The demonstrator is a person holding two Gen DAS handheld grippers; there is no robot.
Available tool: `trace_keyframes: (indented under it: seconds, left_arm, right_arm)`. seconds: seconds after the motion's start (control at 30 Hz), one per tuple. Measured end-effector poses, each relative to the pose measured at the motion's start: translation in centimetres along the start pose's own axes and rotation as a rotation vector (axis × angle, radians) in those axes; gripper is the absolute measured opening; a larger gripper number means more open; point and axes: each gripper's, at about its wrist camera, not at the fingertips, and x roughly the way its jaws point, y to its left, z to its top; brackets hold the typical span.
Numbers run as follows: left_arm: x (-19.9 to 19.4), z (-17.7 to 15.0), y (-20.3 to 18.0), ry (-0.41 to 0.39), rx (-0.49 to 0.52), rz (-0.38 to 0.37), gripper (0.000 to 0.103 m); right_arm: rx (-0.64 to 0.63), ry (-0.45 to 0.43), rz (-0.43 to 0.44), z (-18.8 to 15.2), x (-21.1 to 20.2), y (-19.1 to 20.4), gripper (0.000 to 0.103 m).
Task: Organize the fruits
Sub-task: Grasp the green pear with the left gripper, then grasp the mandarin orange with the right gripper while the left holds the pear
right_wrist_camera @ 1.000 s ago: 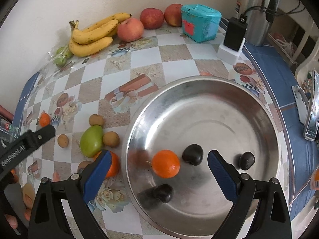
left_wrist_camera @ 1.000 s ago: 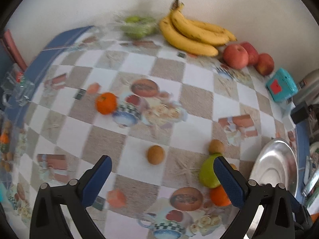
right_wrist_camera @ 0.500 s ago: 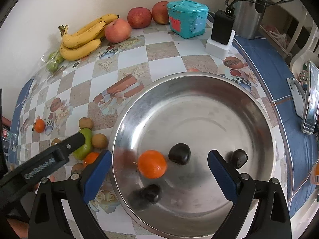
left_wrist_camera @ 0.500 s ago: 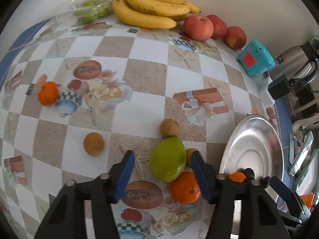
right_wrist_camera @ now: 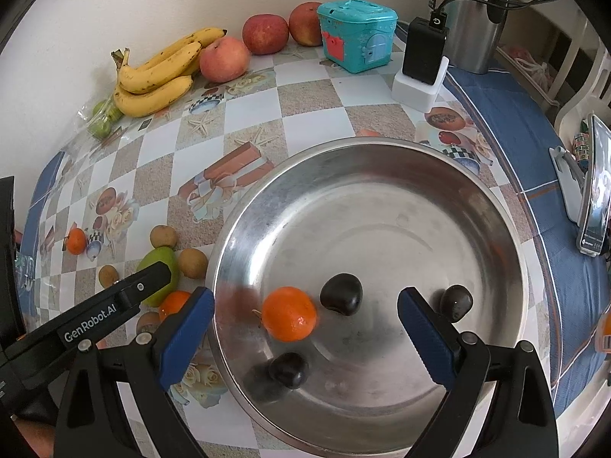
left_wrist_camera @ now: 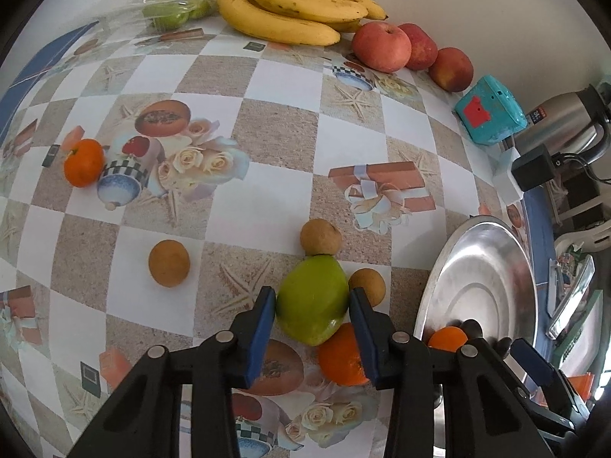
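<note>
Left gripper (left_wrist_camera: 312, 307) closing on green mango (left_wrist_camera: 312, 299) at lower centre (pads touching both sides), right gripper (right_wrist_camera: 305, 328) spread wide over steel bowl (right_wrist_camera: 382, 160), holding nothing

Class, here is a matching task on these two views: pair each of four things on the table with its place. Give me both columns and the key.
Things
1. green fruit
2. bananas
3. dark fruits
4. teal box

Places
A. inside the metal bowl
B. between the left gripper's fingers
C. beside the red apples
D. at the wall, next to the bagged green fruit

Pairs: 1-B, 2-D, 3-A, 4-C
</note>
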Motion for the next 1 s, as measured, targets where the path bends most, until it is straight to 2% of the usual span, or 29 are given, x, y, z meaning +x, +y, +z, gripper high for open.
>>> trace_keyframes:
  seconds: [0.27,0.57,0.6,0.63,0.67,0.8,1.0]
  left_arm:
    - [-1.2,0.0,1.5,-0.026,-0.051,0.010,0.042]
    - [-3.2,0.2,3.9,-0.074,-0.125,0.013,0.042]
    - [-3.3,0.3,4.2,-0.078,-0.134,0.009,0.040]
    - [-3.5,0.4,4.6,-0.084,-0.148,0.003,0.032]
    - [-3.7,0.4,5.0,-0.089,-0.158,-0.002,0.031]
    - [-4.4,0.7,5.8,-0.114,-0.175,0.010,0.031]
    - [-3.9,0.8,6.2,-0.100,-0.168,0.009,0.031]
  right_arm:
    - [-0.026,-0.005,0.013,-0.1,0.0,0.7,0.097]
    - [-0.082,-0.025,0.086,-0.2,0.0,2.9,0.097]
    - [-0.095,-0.027,0.095,-0.3,0.0,3.2,0.097]
    - [-0.109,-0.032,0.103,-0.3,0.1,3.6,0.097]
    - [-0.123,-0.035,0.106,-0.3,0.1,3.9,0.097]
    - [-0.177,-0.037,0.144,-0.7,0.3,5.5,0.097]
    - [-0.215,-0.044,0.189,-1.0,0.4,6.9,0.096]
